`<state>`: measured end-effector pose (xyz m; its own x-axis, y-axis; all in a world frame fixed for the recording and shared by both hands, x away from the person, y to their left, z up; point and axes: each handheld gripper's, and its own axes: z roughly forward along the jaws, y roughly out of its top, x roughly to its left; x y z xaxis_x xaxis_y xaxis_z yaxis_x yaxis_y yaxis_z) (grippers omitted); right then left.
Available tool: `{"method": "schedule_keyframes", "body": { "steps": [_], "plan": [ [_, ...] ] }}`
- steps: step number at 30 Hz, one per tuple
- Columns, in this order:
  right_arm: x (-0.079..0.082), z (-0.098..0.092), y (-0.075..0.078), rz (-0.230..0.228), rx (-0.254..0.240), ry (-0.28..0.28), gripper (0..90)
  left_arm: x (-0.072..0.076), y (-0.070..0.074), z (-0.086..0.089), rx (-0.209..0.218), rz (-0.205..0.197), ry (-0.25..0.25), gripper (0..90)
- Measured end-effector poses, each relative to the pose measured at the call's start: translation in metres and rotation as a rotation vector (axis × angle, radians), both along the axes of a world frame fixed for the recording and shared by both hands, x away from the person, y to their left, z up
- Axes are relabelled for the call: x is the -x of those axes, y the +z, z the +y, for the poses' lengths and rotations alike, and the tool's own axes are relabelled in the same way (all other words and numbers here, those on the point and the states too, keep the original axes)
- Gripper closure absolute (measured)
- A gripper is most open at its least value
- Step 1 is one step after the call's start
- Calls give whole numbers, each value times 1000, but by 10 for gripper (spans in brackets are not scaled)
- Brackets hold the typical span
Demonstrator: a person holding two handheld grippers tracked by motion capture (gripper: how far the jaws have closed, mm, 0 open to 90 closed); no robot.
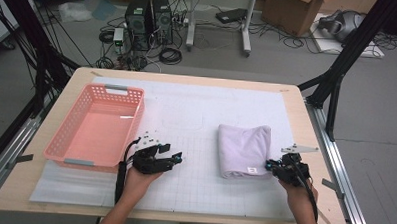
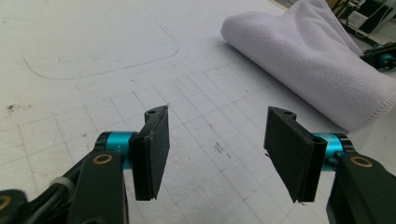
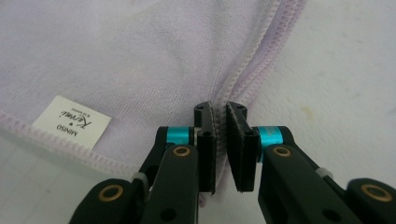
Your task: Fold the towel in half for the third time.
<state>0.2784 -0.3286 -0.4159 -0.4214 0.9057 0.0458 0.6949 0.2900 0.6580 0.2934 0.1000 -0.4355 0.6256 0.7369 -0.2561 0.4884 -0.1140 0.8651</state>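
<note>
A folded lilac towel (image 1: 244, 148) lies on the white grid mat, right of centre. Its hemmed edge (image 3: 243, 79) runs down between the pads of my right gripper (image 3: 219, 112), which pinch it with barely a gap. A white label (image 3: 70, 122) is sewn on the hem to the left of the jaws. In the high view my right gripper (image 1: 268, 165) sits at the towel's near right corner. My left gripper (image 1: 175, 157) rests on the mat left of the towel (image 2: 308, 56), apart from it. Its jaws (image 2: 217, 149) stand wide open with nothing between them.
A pink plastic basket (image 1: 55, 147) stands on the left of the table, just behind my left hand. The white mat (image 1: 194, 187) covers most of the wooden tabletop. Black frame legs and cables stand on the floor beyond the table.
</note>
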Motion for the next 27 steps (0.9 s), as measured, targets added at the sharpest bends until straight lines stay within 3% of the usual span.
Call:
{"method": "schedule_keyframes", "body": {
  "steps": [3,5,9,12,14,16,20,25,27],
  "plan": [
    [5,-2,1,30,23,-23,760,0,0,0,-1,-1,3,407],
    [6,-4,4,10,39,-37,631,0,0,0,0,-2,1,407],
    [-2,-5,18,-93,11,-59,521,0,0,0,1,-4,3,407],
    [-17,5,28,-170,5,2,519,0,0,0,1,-2,1,407],
    [-32,15,30,-185,-8,37,524,0,0,0,2,-3,-1,407],
    [-47,28,29,-167,-31,58,537,0,0,0,4,-3,-1,407],
    [-78,54,20,-101,-1,88,609,0,0,0,3,-5,-4,406],
    [-103,82,7,-22,42,119,631,0,1,0,5,-5,-4,406],
    [-109,92,2,-7,31,128,628,0,1,0,6,-7,-3,406]
  ]
}}
